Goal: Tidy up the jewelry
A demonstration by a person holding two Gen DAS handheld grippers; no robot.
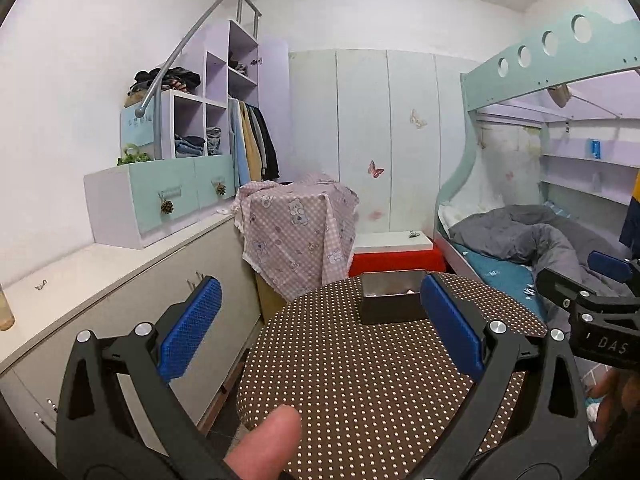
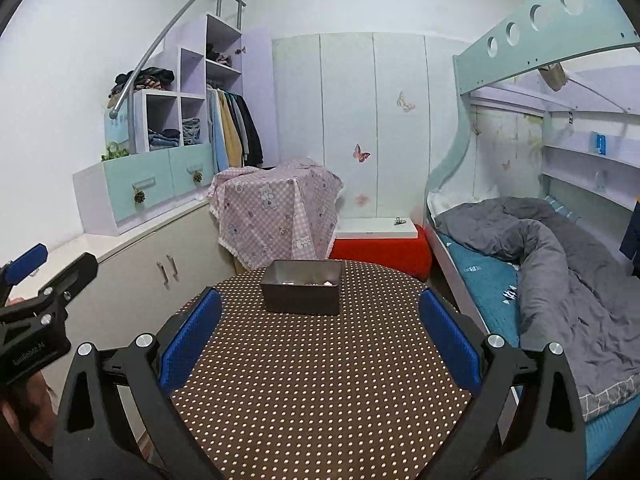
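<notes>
Polka-dot round table [image 2: 320,380] with metal tin [image 2: 302,287], bunk bed [image 2: 540,248] alongside.

The round table's brown cloth with small pale dots [image 2: 320,380] looked soft and matt. The dark grey metal box [image 2: 301,294] had a dull shine inside. Both grippers had matt black plastic arms, shiny silver bolts, and rough blue pads [image 2: 192,344]. The grey quilt on the bed [image 2: 580,280] looked soft and crumpled.

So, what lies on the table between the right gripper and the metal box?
Nothing: in the right wrist view only bare dotted tablecloth lies between the open right gripper and the metal box.
</notes>
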